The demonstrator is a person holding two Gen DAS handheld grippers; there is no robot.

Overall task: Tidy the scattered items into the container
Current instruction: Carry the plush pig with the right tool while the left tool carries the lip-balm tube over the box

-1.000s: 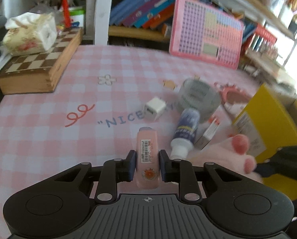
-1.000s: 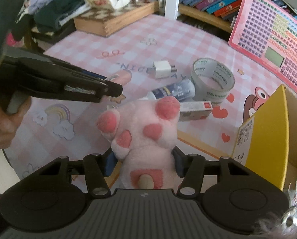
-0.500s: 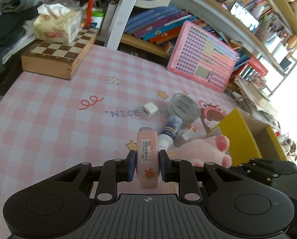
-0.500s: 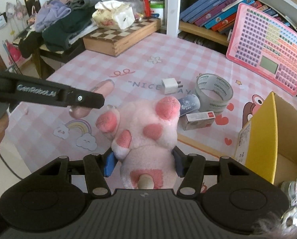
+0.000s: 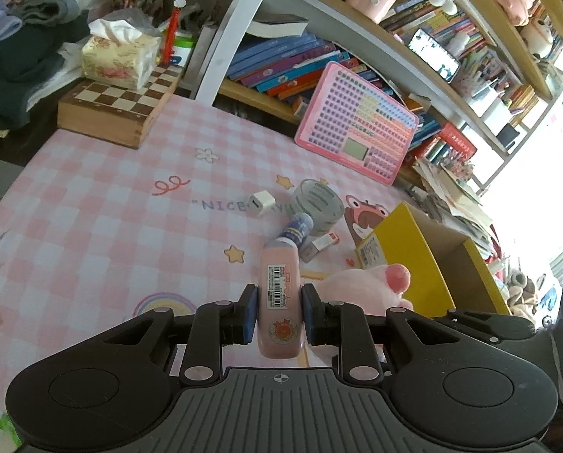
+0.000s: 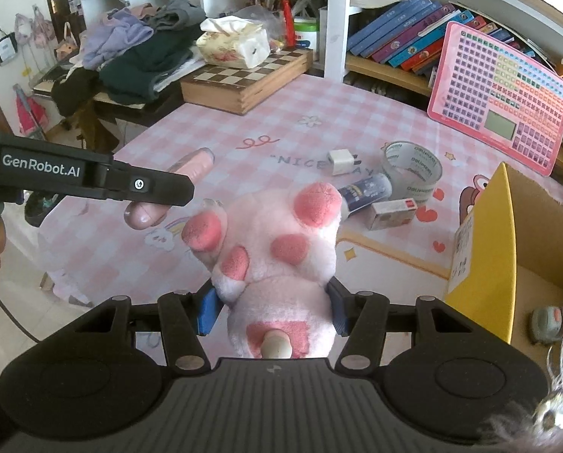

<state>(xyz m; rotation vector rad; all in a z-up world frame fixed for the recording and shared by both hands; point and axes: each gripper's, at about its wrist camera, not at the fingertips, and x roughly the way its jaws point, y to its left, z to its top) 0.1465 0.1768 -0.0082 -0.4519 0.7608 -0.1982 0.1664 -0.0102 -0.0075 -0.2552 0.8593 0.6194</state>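
Table (image 5: 93, 226) first, since it is the biggest thing: it wears a pink checked cloth, and both hands have gone up from it since a second ago, so it looks farther away in both views now. Next biggest is the yellow box (image 6: 508, 226), open on top, at the right edge of the table, with some small things already lying inside. Then comes the pink plush paw (image 6: 277, 260), squeezed between the blue pads of the right gripper (image 6: 272, 302) and held up in the air near the box. Smaller is the pink tube (image 5: 280, 294), pinched tight in the left gripper (image 5: 279, 309) and also lifted off the cloth (its label faces up). Smallest are the things left lying in a bunch on the table: the tape roll (image 6: 413, 170), the blue and white bottle (image 6: 364, 190), the little carton (image 6: 393, 213) and the white plug (image 6: 342, 162). Both picks look done, so I think the next job is carrying the paw and the tube over the box and letting go, then coming back for the four left.
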